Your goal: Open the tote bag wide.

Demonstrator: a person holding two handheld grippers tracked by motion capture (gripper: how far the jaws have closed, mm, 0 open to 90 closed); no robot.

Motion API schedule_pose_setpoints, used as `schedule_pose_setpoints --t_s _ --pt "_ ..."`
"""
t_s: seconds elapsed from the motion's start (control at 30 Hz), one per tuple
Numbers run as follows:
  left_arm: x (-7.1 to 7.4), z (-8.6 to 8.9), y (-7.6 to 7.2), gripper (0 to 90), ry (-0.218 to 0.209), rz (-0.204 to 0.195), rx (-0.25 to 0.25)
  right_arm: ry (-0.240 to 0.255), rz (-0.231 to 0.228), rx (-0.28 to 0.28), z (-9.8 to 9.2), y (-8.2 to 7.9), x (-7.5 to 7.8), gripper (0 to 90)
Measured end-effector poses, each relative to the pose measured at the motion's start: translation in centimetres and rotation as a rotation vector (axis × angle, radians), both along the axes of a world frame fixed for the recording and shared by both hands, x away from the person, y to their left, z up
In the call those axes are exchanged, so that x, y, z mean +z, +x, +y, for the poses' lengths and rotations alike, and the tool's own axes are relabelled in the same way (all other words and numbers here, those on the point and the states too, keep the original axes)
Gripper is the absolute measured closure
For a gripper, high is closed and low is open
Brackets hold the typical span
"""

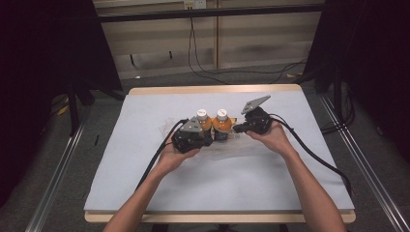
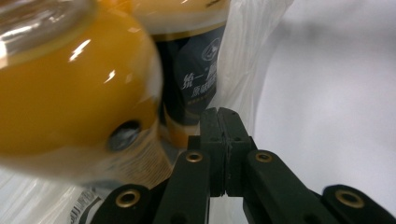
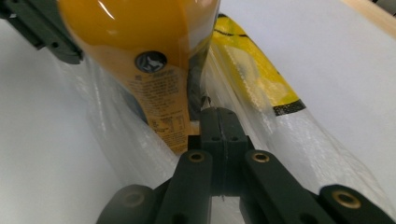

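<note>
Plastic bag (image 1: 232, 147) edges pinched by both grippers, bottles (image 1: 212, 123) between.

My desk (image 1: 145, 193) has a pale grey cover and a light wooden edge, and it stands on a grey floor (image 1: 270, 77). Beyond it, black cables (image 1: 203, 67) trail below a beige wall (image 1: 261, 34), with dark curtains (image 1: 43, 72) hanging at both sides.

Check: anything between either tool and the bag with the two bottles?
Nothing visible. The left tool and right tool are each shut on a fold of the clear bag, one at each side. The two orange bottles stand between them, inside the bag on the table.
</note>
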State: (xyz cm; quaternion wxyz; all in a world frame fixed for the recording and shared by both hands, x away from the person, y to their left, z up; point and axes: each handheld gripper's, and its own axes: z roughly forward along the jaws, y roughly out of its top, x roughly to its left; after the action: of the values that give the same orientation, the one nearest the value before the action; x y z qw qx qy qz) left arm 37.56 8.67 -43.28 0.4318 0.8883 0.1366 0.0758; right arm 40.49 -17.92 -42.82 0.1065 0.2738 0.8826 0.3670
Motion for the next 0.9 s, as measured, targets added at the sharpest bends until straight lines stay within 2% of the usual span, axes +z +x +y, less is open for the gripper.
schedule_pose_setpoints --t_s 0.07,0.1,0.27,0.4,0.5,0.57,0.6,0.67,0.7,0.73,0.77,0.83,0.9 --pt "-0.1 -0.2 -0.1 89.5 0.01 -0.015 0.008 -0.006 0.017 0.003 0.3 0.4 -0.6 90.0" --pt "-0.4 -0.4 0.0 89.5 -0.007 -0.003 0.008 -0.013 0.018 0.003 0.5 0.6 -0.9 90.0" --pt "-1.3 -1.0 0.1 89.5 0.043 -0.012 0.004 -0.02 0.05 0.002 1.3 1.2 -2.1 90.0" --pt "-2.4 -1.1 0.3 89.6 0.078 0.009 0.016 -0.02 0.073 -0.01 1.3 2.0 -3.0 90.0" --pt "-3.2 -1.3 0.2 89.5 0.098 -0.005 0.017 -0.027 0.079 -0.008 1.5 2.4 -3.5 90.0" --pt "-3.4 -1.3 0.0 89.5 0.097 -0.014 0.016 -0.028 0.085 -0.013 1.5 2.5 -3.7 90.0" --pt "-3.7 -1.5 0.0 89.6 0.104 0.001 0.016 -0.028 0.094 -0.025 1.6 2.8 -4.1 90.0" --pt "-4.1 -1.4 0.2 90.0 0.087 0.029 0.027 -0.032 0.105 -0.042 1.6 3.2 -4.5 90.0" --pt "-4.1 -1.4 0.1 90.0 0.116 0.01 0.027 -0.028 0.117 -0.051 1.7 3.4 -4.7 90.0" --pt "-4.1 -1.4 0.1 90.0 0.116 0.01 0.027 -0.026 0.126 -0.052 1.8 3.6 -4.8 90.0" --pt "-4.4 -1.5 0.0 90.0 0.143 0.01 0.006 -0.016 0.135 -0.062 1.9 3.7 -4.9 90.0" --pt "-4.7 -1.5 -0.3 90.0 0.146 0.003 0.016 0.001 0.136 -0.066 1.9 4.1 -5.1 90.0" --pt "-4.8 -1.3 -0.2 90.0 0.138 0.021 0.013 -0.013 0.141 -0.077 2.1 4.4 -5.0 90.0"
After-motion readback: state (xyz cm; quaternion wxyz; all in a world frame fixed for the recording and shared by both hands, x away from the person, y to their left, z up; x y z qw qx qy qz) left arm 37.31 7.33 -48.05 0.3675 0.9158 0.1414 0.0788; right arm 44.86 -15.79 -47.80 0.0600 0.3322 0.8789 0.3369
